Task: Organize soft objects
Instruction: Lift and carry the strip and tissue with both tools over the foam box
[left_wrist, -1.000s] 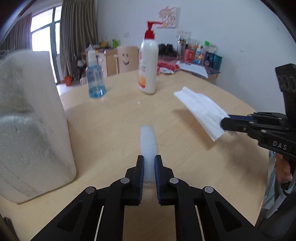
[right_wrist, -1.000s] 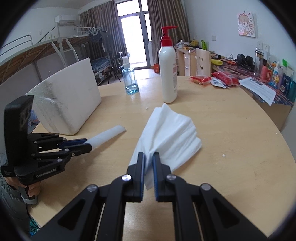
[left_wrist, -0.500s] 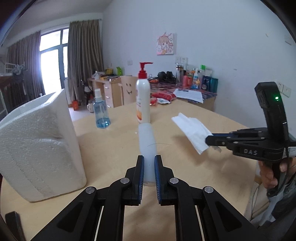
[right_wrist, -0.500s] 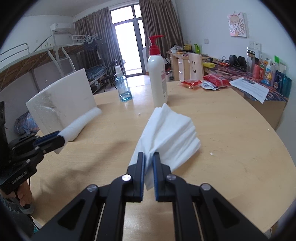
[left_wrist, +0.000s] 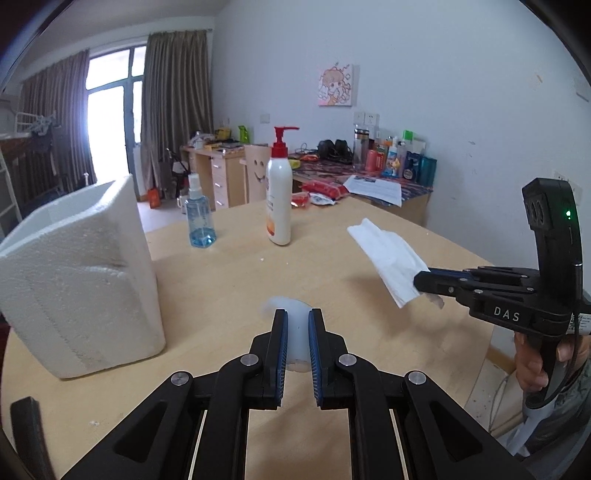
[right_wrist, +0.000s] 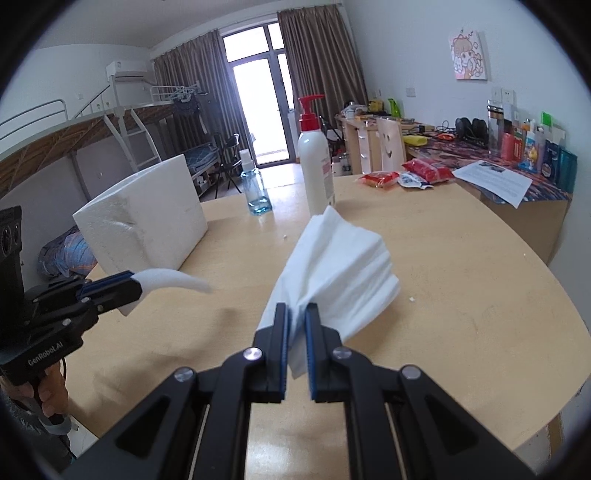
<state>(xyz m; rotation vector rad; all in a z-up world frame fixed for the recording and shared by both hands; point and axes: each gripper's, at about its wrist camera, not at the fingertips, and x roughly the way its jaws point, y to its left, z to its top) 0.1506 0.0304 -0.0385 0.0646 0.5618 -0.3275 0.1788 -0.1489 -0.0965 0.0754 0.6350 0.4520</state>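
Above the round pale wooden table (left_wrist: 229, 288), right of the big white styrofoam block (left_wrist: 77, 273): left gripper (left_wrist: 297, 325), jaws nearly together, clamped on a soft white foam strip (left_wrist: 291, 310) that droops forward in a curve. Seen from the right wrist camera, same foam strip (right_wrist: 173, 278) bending down past the left gripper (right_wrist: 123, 286), clear of the tabletop, just in front of the block (right_wrist: 144, 214). Farther right of the block: right gripper (right_wrist: 295, 332), jaws narrowly apart, pinching one corner of a folded white paper tissue stack (right_wrist: 340, 266), lifted off the table. From the left camera, tissue (left_wrist: 388, 254) sticking out of the right gripper (left_wrist: 419, 280). Behind the block, standing upright: small blue spray bottle (left_wrist: 199, 218) and, beyond it, tall white pump bottle with red top (left_wrist: 279, 195).
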